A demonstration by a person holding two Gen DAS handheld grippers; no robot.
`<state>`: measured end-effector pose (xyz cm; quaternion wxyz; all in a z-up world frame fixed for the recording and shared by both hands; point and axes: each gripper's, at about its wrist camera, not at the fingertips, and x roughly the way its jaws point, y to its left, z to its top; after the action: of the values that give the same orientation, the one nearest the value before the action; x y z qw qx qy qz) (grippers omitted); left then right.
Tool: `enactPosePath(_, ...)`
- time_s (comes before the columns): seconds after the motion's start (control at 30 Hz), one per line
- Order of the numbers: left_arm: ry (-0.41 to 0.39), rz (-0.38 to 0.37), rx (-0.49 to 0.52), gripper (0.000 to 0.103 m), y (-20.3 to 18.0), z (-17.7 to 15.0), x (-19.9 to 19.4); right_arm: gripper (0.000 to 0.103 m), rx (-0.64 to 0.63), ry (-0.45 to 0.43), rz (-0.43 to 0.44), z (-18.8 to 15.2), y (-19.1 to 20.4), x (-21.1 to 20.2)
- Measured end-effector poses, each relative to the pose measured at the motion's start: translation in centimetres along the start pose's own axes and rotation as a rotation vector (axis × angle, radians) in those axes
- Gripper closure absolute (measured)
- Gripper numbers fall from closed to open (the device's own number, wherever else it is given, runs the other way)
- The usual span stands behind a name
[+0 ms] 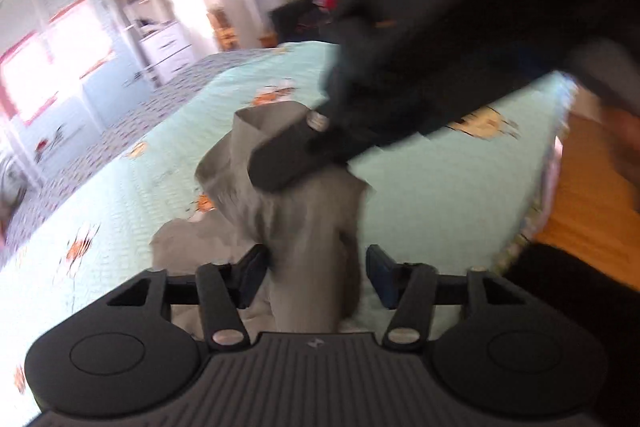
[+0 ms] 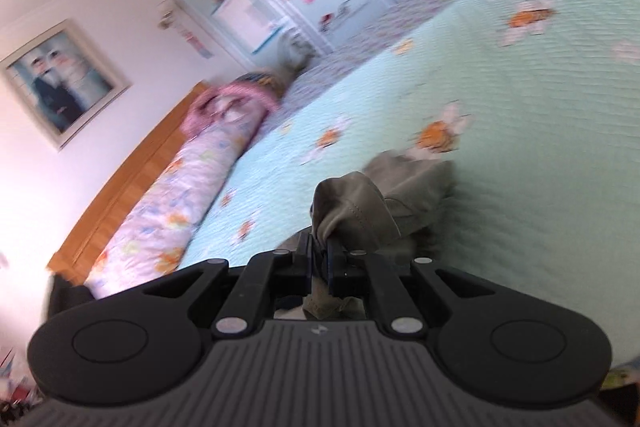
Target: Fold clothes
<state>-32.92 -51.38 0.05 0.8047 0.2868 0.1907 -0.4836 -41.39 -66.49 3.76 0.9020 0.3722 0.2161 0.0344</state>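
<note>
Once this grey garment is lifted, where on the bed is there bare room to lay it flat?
Bare green quilt stretches beyond the grey garment toward the purple patterned cover. Another bare strip runs between the garment and the long floral bolster by the headboard. It is crowded close in, where the right gripper pinches the garment and the left gripper straddles it.

The garment [image 1: 304,227] is soft matt grey-green cloth. The bedspread [image 2: 520,107] is quilted, textured mint fabric; the headboard [image 2: 132,179] is smooth wood. Both grippers' bodies are matt black plastic with shiny metal pins
</note>
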Motion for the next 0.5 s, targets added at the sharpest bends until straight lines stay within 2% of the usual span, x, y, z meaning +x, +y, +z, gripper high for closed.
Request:
enactPosePath(0.03,0.006,0.0,-0.06,0.096,1.1,-0.2,0.0,0.095,-0.008,0.002,0.0,0.0,0.3,0.0)
enactPosePath(0.1,0.011,-0.001,-0.19,0.096,3.9,-0.8,-0.3,0.092,-0.023,0.005,0.001,0.0,0.9,0.1)
enactPosePath(0.17,0.005,0.055,-0.294,0.096,6.8,-1.9,-1.4,0.087,-0.016,-0.002,0.006,0.0,1.1,0.1)
enactPosePath(0.23,-0.002,0.116,-0.395,0.096,9.9,-3.0,-2.9,0.059,0.041,-0.033,0.012,0.3,0.1,-0.4)
enactPosePath(0.27,-0.008,0.136,-0.444,0.096,11.4,-3.6,-4.0,0.053,0.069,-0.053,0.005,0.5,-0.6,-0.7)
enactPosePath(0.3,-0.017,0.157,-0.482,0.096,12.8,-4.3,-5.1,0.051,0.084,-0.066,-0.018,0.5,-1.2,-0.7)
enactPosePath(0.43,-0.065,0.226,-0.606,0.096,17.0,-6.0,-9.8,0.051,0.088,-0.062,-0.181,0.5,-3.5,0.2)
enactPosePath(0.5,-0.09,0.219,-0.642,0.096,18.3,-6.4,-11.6,0.051,0.12,-0.026,-0.218,0.3,-4.8,1.6)
